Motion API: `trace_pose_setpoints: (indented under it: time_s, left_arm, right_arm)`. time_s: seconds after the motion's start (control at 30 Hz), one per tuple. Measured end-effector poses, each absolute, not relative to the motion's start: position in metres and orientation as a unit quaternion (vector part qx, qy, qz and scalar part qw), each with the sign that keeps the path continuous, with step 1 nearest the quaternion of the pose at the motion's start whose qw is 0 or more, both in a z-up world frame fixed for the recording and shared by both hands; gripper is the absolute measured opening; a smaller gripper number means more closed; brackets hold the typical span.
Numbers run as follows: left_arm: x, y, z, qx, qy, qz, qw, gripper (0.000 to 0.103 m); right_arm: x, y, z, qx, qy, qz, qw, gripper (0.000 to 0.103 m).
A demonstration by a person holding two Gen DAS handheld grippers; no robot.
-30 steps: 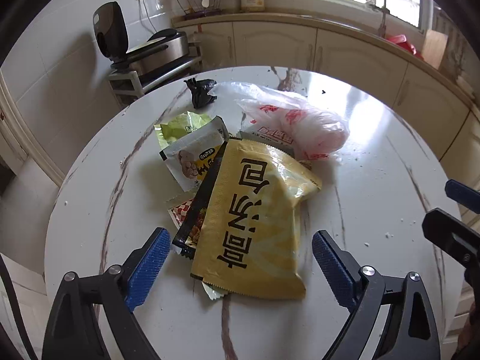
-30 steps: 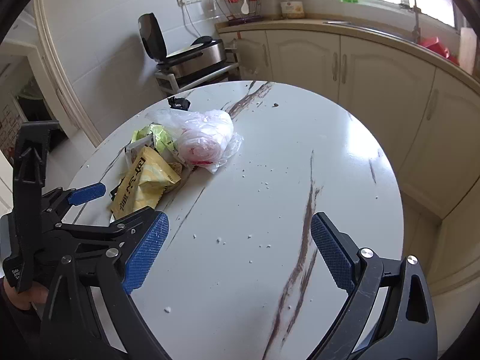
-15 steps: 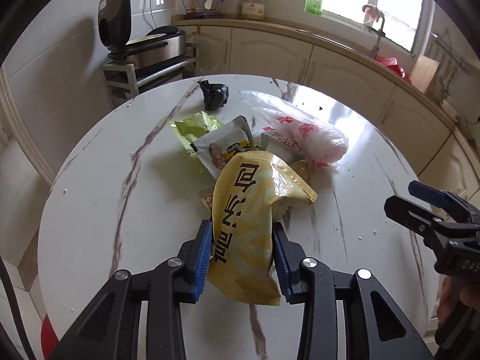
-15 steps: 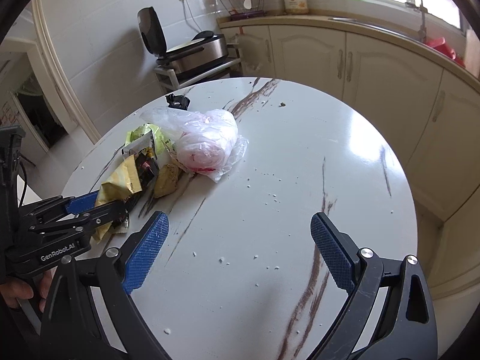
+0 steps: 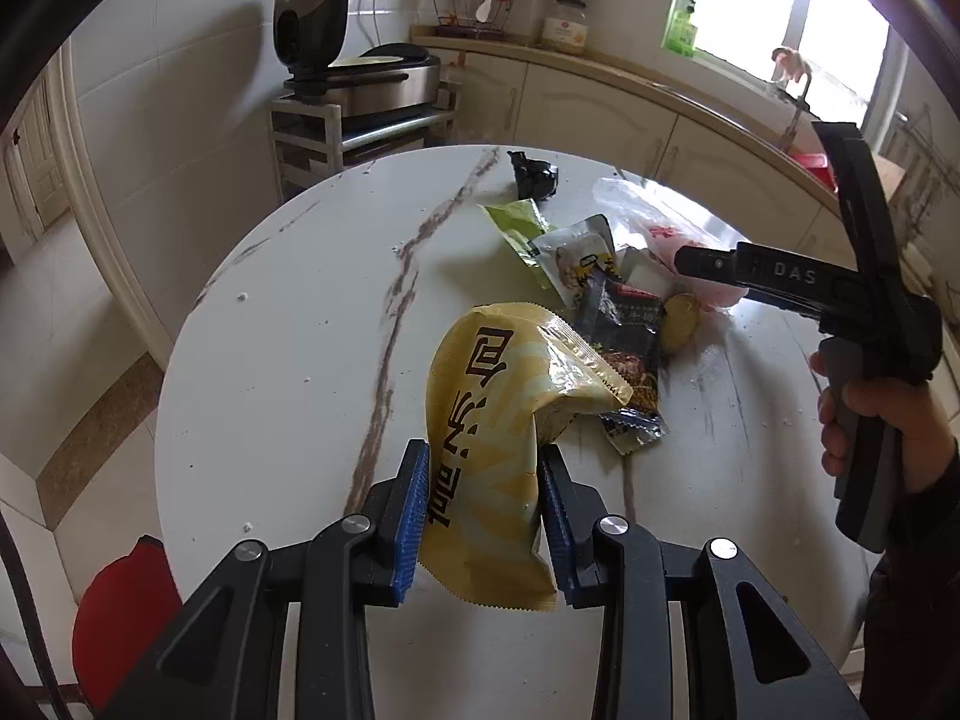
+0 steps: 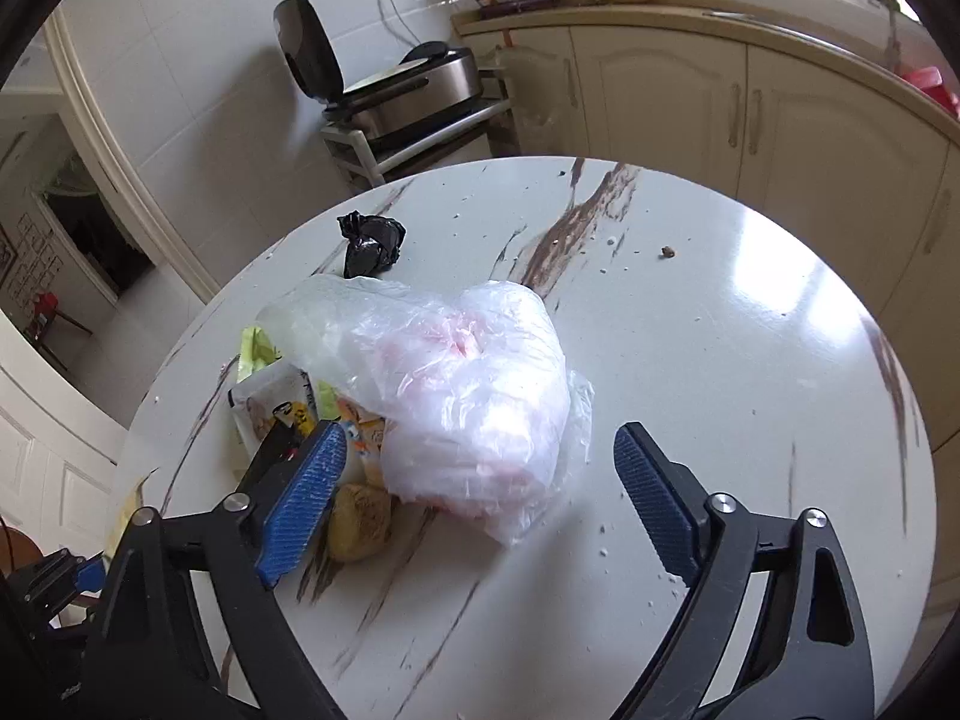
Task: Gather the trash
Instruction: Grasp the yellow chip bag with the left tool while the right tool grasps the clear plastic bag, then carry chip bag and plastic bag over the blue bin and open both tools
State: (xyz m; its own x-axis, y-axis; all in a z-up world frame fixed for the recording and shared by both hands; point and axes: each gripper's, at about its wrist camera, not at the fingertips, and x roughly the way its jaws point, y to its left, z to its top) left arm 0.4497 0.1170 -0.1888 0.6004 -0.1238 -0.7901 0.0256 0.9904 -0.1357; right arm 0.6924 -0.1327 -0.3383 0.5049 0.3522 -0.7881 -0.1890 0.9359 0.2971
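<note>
My left gripper (image 5: 483,516) is shut on a yellow snack bag (image 5: 504,420) and holds it lifted above the round marble table (image 5: 288,360). More wrappers lie in a pile: a dark packet (image 5: 627,354), a white nut packet (image 5: 579,258), a green wrapper (image 5: 519,228) and a crumpled black bag (image 5: 534,177). My right gripper (image 6: 480,504) is open, its fingers on either side of a crumpled clear plastic bag (image 6: 468,396). A brownish lump (image 6: 360,522) lies by its left finger.
Crumbs dot the table (image 6: 750,360). A red stool (image 5: 120,618) stands below the table's near left edge. A rack with an open grill appliance (image 6: 396,96) and cream cabinets (image 6: 780,120) stand behind the table.
My left gripper has lifted the yellow bag off the pile and pulled it back to the left. My right gripper has moved forward until its open fingers flank the plastic bag.
</note>
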Motion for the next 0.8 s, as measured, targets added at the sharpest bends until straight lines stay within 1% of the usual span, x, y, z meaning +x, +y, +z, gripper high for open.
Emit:
trace_pose_setpoints:
  time_s: [0.03, 0.1, 0.13, 0.3, 0.5, 0.67, 0.8]
  left_arm:
    - [0.45, 0.118, -0.188, -0.055, 0.445, -0.04, 0.893, 0.031]
    - [0.449, 0.119, -0.187, -0.055, 0.444, -0.04, 0.893, 0.031]
    - [0.448, 0.119, -0.186, -0.056, 0.443, -0.04, 0.894, 0.031]
    - [0.443, 0.109, -0.174, -0.054, 0.432, -0.048, 0.899, 0.032]
    - [0.426, 0.074, -0.152, -0.038, 0.413, -0.073, 0.907, 0.031]
    - [0.407, 0.021, -0.134, -0.012, 0.4, -0.113, 0.909, 0.032]
    - [0.393, -0.042, -0.126, 0.012, 0.399, -0.168, 0.901, 0.032]
  right_arm:
    - [0.695, -0.132, -0.342, 0.086, 0.479, 0.161, 0.859, 0.059]
    - [0.692, -0.132, -0.341, 0.082, 0.468, 0.166, 0.864, 0.053]
    - [0.688, -0.133, -0.339, 0.079, 0.464, 0.167, 0.866, 0.052]
    - [0.654, -0.155, -0.315, 0.091, 0.433, 0.17, 0.881, 0.052]
    - [0.588, -0.193, -0.278, 0.114, 0.39, 0.173, 0.897, 0.052]
    - [0.525, -0.238, -0.255, 0.13, 0.358, 0.163, 0.91, 0.052]
    - [0.477, -0.291, -0.252, 0.148, 0.339, 0.122, 0.921, 0.053]
